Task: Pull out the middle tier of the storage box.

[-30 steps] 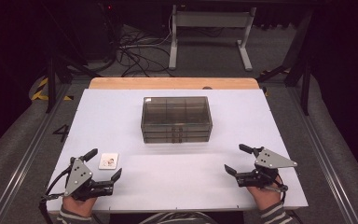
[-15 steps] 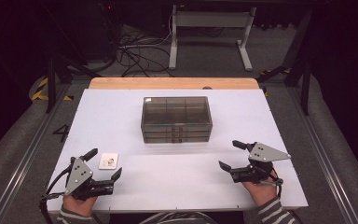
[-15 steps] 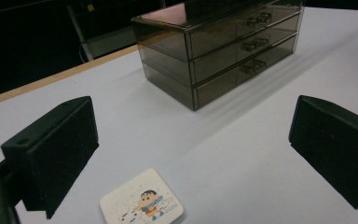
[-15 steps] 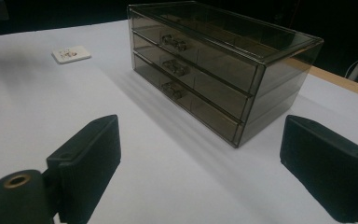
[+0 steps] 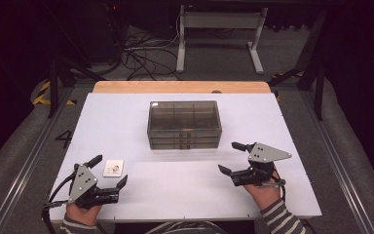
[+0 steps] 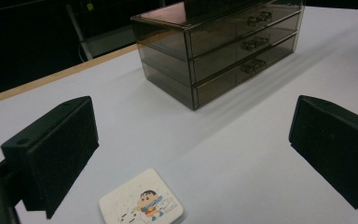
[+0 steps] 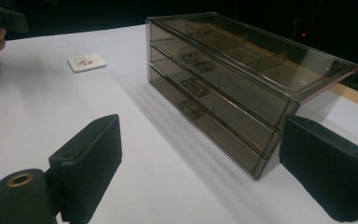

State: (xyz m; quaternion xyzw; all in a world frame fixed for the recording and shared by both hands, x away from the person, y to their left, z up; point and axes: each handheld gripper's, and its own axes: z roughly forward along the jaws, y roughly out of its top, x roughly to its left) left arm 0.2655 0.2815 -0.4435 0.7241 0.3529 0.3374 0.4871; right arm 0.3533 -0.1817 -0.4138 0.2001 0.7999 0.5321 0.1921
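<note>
While both fingers [image 7: 324, 175] gape, nothing is held.

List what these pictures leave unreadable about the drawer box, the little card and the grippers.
- Drawer box: drawers' contents, dimmed by smoked walls in both gripper views.
- Card: bottom cut by the left gripper view's edge; drawing too small in the high view.
- Right gripper: jaw bases cut off in its own view.
</note>
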